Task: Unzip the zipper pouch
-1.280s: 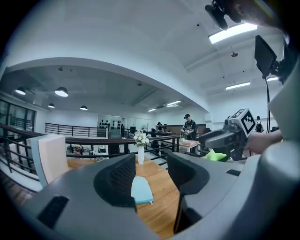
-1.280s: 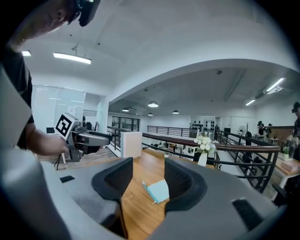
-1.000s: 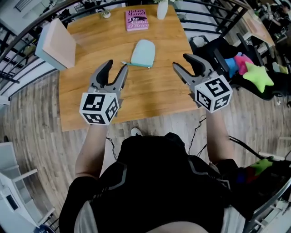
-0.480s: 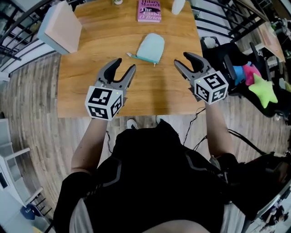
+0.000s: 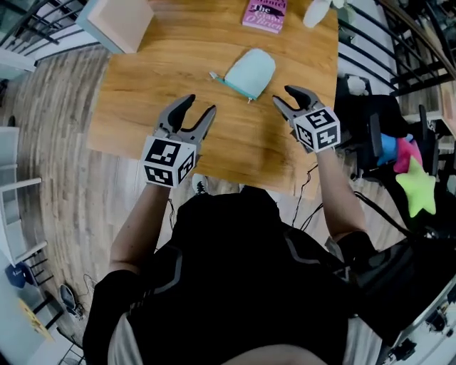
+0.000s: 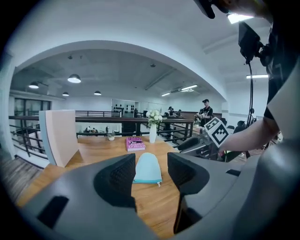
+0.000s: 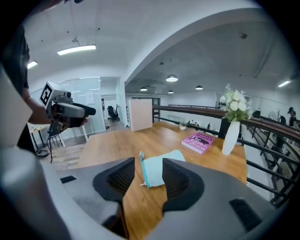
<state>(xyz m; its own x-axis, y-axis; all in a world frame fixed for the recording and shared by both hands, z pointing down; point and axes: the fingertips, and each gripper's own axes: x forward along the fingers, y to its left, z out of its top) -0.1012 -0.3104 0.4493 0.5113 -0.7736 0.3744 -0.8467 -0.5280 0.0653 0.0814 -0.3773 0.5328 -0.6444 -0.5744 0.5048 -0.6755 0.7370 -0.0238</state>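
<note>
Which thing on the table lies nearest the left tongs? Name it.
The light blue zipper pouch, lying just ahead of the left tongs; the pink book and white vase sit at the far edge.

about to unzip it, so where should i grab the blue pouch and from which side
Take the small pull tab at the right end of the pouch, on its teal zipper edge, coming from the near side of the table: the zipper edge faces that side and the tab sticks out past the fabric. The pouch lies flat, so pinning its left end would likely help.
</note>
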